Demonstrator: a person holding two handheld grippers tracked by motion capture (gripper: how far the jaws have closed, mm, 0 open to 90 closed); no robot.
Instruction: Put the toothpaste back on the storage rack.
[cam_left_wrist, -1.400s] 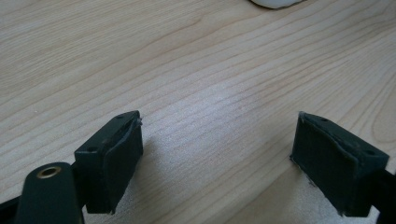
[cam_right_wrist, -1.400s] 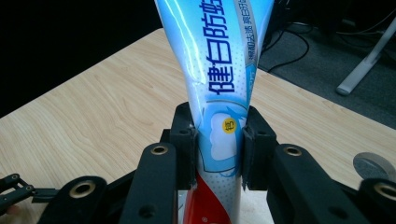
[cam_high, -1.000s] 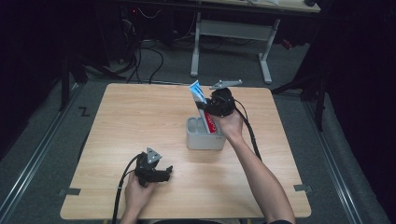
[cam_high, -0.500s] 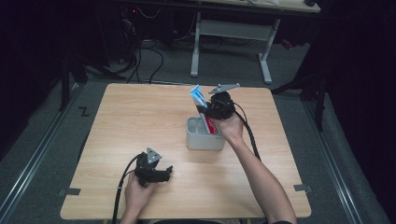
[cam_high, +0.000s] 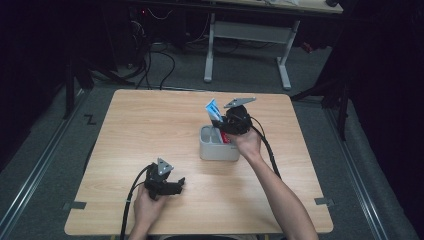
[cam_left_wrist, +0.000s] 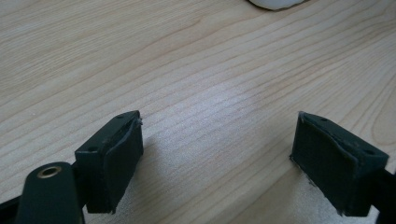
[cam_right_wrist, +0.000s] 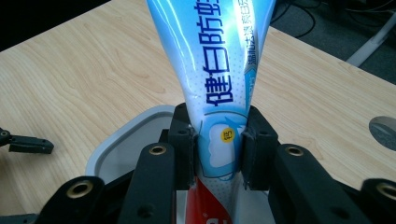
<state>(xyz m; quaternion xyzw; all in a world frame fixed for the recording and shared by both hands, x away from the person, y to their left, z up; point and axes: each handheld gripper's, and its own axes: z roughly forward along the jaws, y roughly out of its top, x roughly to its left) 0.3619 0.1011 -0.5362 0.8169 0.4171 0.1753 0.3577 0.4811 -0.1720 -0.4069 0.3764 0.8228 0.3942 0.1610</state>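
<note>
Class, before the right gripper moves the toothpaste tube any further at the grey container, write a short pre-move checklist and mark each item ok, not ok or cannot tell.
1. Right gripper shut on the toothpaste tube, pads pressing both sides: ok.
2. Tube over the grey container, its lower end at the opening: ok.
3. Tube's lower end resting on the container's bottom: cannot tell, hidden by the gripper.
4. Container standing upright on the table: ok.
5. Left gripper open, with nothing between its jaws, low over bare wood: ok.
6. Left gripper well apart from the container, out of the right arm's way: ok.
</note>
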